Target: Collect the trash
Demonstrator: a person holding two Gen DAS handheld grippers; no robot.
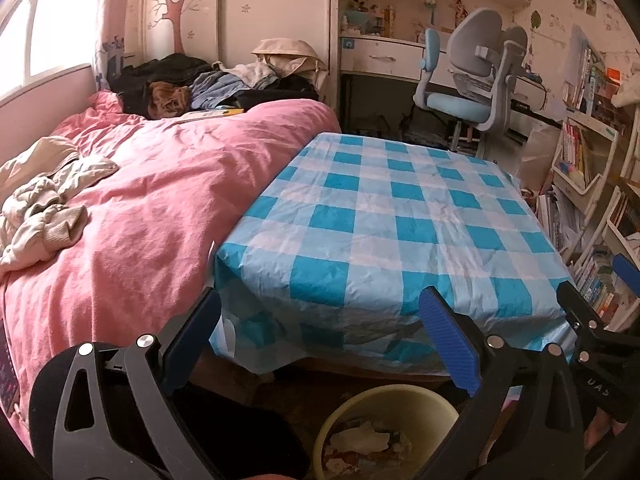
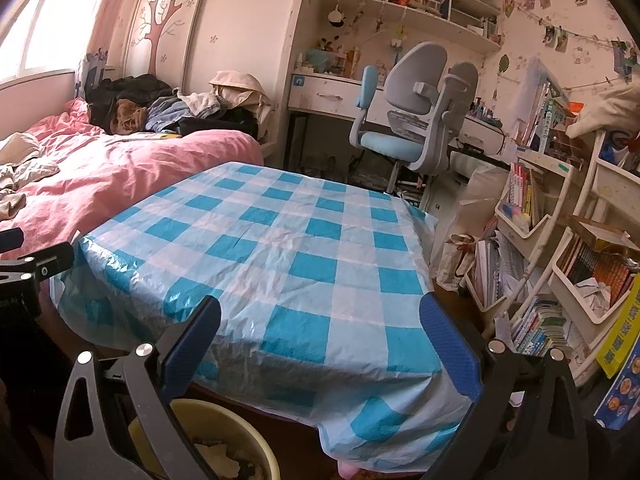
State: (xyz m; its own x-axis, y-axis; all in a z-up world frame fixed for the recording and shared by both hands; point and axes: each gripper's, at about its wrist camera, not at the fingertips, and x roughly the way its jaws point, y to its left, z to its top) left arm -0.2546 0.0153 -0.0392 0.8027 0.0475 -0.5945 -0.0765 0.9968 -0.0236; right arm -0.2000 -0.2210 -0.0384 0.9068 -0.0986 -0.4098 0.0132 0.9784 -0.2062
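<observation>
A pale yellow bin (image 1: 404,404) stands on the floor under the near edge of the table, with crumpled paper trash (image 1: 360,440) inside; it also shows in the right wrist view (image 2: 224,420). The table has a blue-and-white checked cloth (image 1: 400,220) with nothing on it, also seen in the right wrist view (image 2: 304,264). My left gripper (image 1: 320,340) is open and empty, above the bin. My right gripper (image 2: 320,344) is open and empty at the table's near edge; it shows at the right of the left wrist view (image 1: 592,312).
A bed with a pink duvet (image 1: 140,208) and piled clothes (image 1: 192,84) lies left of the table. A blue-grey desk chair (image 1: 472,76) stands behind the table. White shelves with books (image 2: 560,264) crowd the right side.
</observation>
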